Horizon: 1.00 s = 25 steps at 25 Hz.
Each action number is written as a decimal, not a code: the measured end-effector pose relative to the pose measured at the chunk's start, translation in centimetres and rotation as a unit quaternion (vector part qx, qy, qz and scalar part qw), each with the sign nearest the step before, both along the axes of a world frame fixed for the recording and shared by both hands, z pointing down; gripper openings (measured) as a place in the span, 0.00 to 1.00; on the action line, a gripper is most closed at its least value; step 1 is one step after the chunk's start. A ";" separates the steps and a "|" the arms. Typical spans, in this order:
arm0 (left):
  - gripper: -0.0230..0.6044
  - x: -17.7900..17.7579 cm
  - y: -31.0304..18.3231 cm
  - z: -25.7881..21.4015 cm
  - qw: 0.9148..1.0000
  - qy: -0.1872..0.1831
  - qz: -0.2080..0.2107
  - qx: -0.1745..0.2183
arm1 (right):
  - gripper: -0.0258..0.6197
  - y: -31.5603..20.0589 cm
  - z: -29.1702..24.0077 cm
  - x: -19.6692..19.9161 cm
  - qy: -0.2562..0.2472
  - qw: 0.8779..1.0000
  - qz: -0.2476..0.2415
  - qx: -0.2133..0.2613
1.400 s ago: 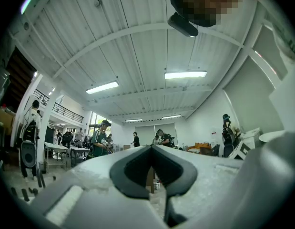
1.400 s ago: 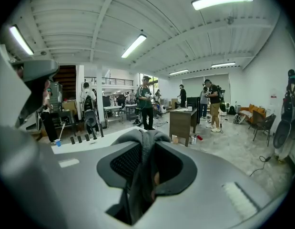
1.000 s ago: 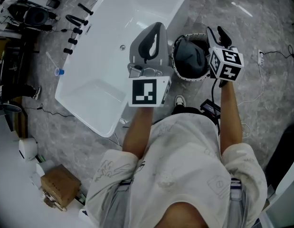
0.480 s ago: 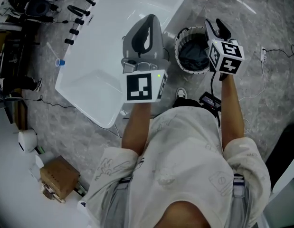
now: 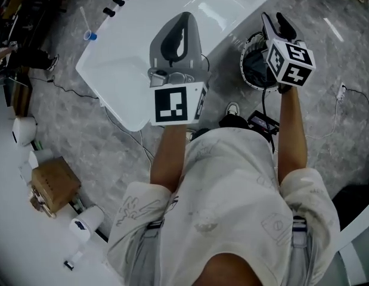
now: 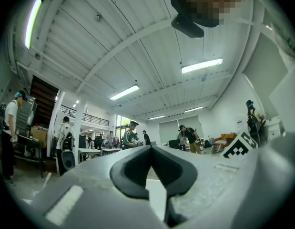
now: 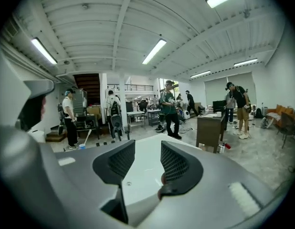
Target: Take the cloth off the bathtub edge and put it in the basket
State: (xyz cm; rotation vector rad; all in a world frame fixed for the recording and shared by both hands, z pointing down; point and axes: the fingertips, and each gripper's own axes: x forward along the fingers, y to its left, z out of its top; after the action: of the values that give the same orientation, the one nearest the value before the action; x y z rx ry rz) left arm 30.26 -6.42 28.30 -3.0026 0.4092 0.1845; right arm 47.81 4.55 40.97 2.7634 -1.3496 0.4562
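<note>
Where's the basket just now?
In the head view the basket stands on the floor at upper right, beside the white bathtub, partly hidden behind the right gripper.

A narrow gap separates bathtub [image 5: 133,55] and basket [image 5: 246,76].

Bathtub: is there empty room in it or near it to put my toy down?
Yes. The tub has a bare white bottom. The floor between tub and box is mostly free too. The basket is crowded: a dark cloth lies inside.
</note>
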 end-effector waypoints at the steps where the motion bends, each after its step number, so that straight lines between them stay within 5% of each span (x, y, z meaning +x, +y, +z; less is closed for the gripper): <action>1: 0.03 -1.2 -1.0 0.1 1.000 -0.001 -0.015 0.001 | 0.31 -1.6 -0.1 -0.9 -0.002 1.000 -0.015 0.006; 9: 0.03 -10.2 -7.0 -0.8 0.991 0.004 -0.135 0.000 | 0.31 -11.3 -1.9 -8.1 0.012 0.992 -0.126 0.024; 25: 0.03 -34.7 -16.7 -1.5 0.935 0.017 -0.354 0.010 | 0.31 -28.3 -6.2 -32.6 0.058 0.932 -0.353 0.059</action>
State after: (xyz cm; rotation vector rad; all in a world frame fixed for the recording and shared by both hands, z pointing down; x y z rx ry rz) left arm -4.44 -23.11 26.84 -2.6161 1.4252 0.1670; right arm 15.21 -23.74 34.74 2.0967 -2.2257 0.1660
